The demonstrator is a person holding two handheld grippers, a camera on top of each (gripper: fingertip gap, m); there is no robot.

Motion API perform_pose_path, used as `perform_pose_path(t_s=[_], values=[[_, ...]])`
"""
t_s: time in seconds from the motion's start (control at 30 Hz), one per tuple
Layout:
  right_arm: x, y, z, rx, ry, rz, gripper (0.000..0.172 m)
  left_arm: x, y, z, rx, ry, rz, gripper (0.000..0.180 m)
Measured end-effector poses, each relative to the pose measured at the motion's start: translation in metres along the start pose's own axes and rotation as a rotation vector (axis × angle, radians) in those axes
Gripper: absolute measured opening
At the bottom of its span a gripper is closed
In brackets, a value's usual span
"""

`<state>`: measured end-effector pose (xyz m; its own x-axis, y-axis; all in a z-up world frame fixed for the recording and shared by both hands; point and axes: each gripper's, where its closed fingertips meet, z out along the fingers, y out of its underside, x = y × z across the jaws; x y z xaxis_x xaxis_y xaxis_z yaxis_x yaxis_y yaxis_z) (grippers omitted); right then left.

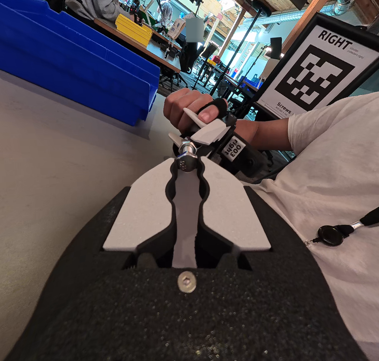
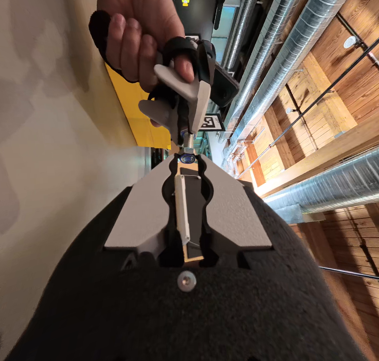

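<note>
Silver bolt point(image 1: 185, 162), hex head, threaded nut point(image 1: 187, 145)

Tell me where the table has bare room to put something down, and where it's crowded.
The pale tabletop is bare left of the left tongs, up to the blue bin along its far edge. It is crowded in the middle: both tongs meet on one bolt, the right tongs close by, the person's hand behind.

A blue plastic bin point(image 1: 78, 68) sat on the pale tabletop point(image 1: 61, 176). Beyond the bin stood yellow bins point(image 1: 133, 28) on another table, and to its right a framed black-and-white marker sign point(image 1: 320, 72). Silver ducts point(image 2: 287, 49) ran overhead.
</note>
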<state>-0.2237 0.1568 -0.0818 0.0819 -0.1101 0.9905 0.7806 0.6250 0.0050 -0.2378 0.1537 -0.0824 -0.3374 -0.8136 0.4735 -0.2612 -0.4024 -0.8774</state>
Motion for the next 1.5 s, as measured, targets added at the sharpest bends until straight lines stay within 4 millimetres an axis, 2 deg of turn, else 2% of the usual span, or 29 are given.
perform_pose_path(t_s=[0.07,0.17,0.33,0.47,0.6,0.67,0.7,0.73,0.77,0.87,1.07,1.13,1.2,1.33,1.4,1.5], values=[[-0.001,0.0,0.0,0.007,-0.032,0.098,0.019,0.0,0.0,0.0,-0.003,-0.003,0.001,0.017],[-0.002,0.001,0.0,0.023,-0.119,0.39,0.019,-0.001,0.001,0.001,-0.005,-0.009,0.01,0.017],[-0.003,0.001,0.006,0.047,-0.297,1.092,0.019,-0.002,-0.004,-0.004,0.019,-0.023,0.025,0.017],[-0.008,-0.001,0.014,0.096,-0.507,1.754,0.019,-0.007,-0.007,-0.01,0.035,-0.051,0.027,0.017],[-0.005,0.001,0.017,0.197,-0.651,2.256,0.018,-0.01,-0.007,-0.013,0.039,-0.071,0.034,0.017],[-0.001,0.0,0.016,0.275,-0.707,2.418,0.019,-0.008,-0.01,-0.013,0.051,-0.066,0.042,0.017],[0.0,-0.002,0.015,0.308,-0.711,2.37,0.019,-0.006,-0.012,-0.013,0.064,-0.054,0.034,0.017],[-0.005,-0.003,0.014,0.271,-0.696,2.265,0.024,-0.006,-0.014,-0.014,0.079,-0.045,0.016,0.017],[-0.01,0.0,0.015,0.208,-0.659,2.141,0.036,-0.007,-0.014,-0.015,0.087,-0.042,0.0,0.017],[-0.017,0.007,0.013,0.1,-0.533,1.696,0.042,-0.011,-0.012,-0.018,0.08,-0.045,-0.025,0.017],[-0.034,0.034,0.007,-0.164,-0.267,0.505,0.045,-0.012,-0.009,-0.013,0.073,-0.025,-0.072,0.017],[-0.028,0.038,0.007,-0.201,-0.149,0.139,0.041,-0.014,-0.005,-0.011,0.054,-0.039,-0.08,0.017],[-0.021,0.026,0.007,-0.15,-0.081,-0.005,0.035,-0.014,-0.005,-0.009,0.056,-0.036,-0.093,0.017],[-0.002,0.01,0.009,-0.116,0.019,-0.09,0.036,-0.011,-0.007,-0.006,0.072,-0.015,-0.104,0.017],[-0.003,0.008,0.01,-0.119,0.024,-0.126,0.036,-0.008,-0.008,-0.004,0.076,0.003,-0.11,0.017],[0.002,0.008,0.011,-0.131,0.067,-0.167,0.019,-0.005,-0.009,-0.002,0.078,0.024,-0.116,0.017]])
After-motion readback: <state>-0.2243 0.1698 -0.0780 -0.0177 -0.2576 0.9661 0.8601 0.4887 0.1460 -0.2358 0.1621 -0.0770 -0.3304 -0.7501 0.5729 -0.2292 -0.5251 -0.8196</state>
